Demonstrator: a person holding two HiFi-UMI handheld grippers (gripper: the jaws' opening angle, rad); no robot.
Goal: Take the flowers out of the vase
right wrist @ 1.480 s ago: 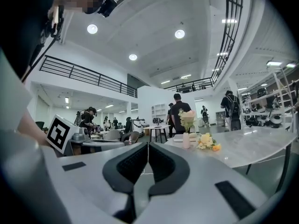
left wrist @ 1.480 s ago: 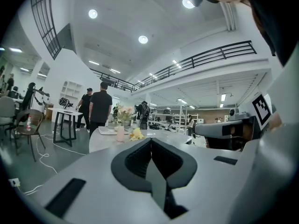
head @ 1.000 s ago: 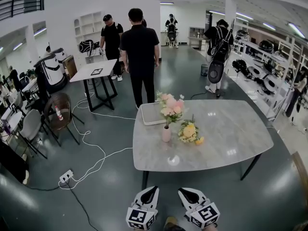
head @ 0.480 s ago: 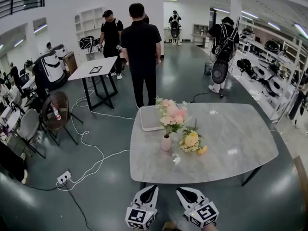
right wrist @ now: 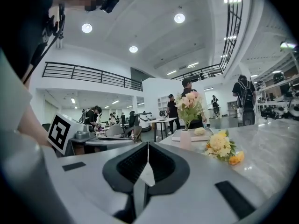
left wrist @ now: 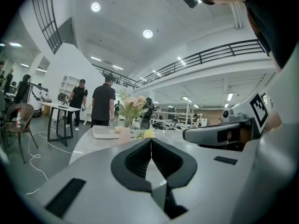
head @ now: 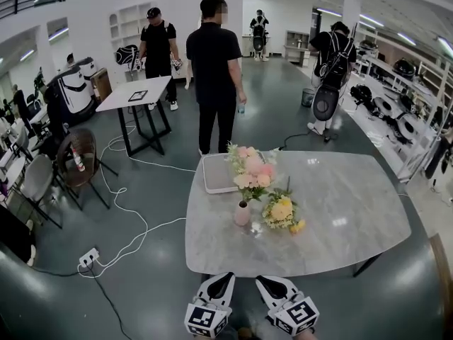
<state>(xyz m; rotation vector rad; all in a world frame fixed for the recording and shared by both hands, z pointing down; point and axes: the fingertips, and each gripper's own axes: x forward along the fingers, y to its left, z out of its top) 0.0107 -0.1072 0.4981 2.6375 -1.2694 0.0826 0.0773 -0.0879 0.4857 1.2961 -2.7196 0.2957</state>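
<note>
With jaws clenched on nothing, the left gripper (left wrist: 151, 143) and right gripper (right wrist: 147, 148) hang near the grey marble tabletop (head: 340, 190) where pink flowers (head: 251, 167) stand in a pink vase (head: 241, 214)

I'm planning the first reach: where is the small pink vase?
In the head view the small pink vase stands on the grey marble table, left of centre, just left of the yellow bouquet and nearer than the white tray.

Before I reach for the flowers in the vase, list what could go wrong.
The slim vase carries a broad pink bunch; a sideways pull could tip it. The yellow bouquet lies close beside it and could get swept. The left gripper and right gripper are shut, so open one first.
</note>
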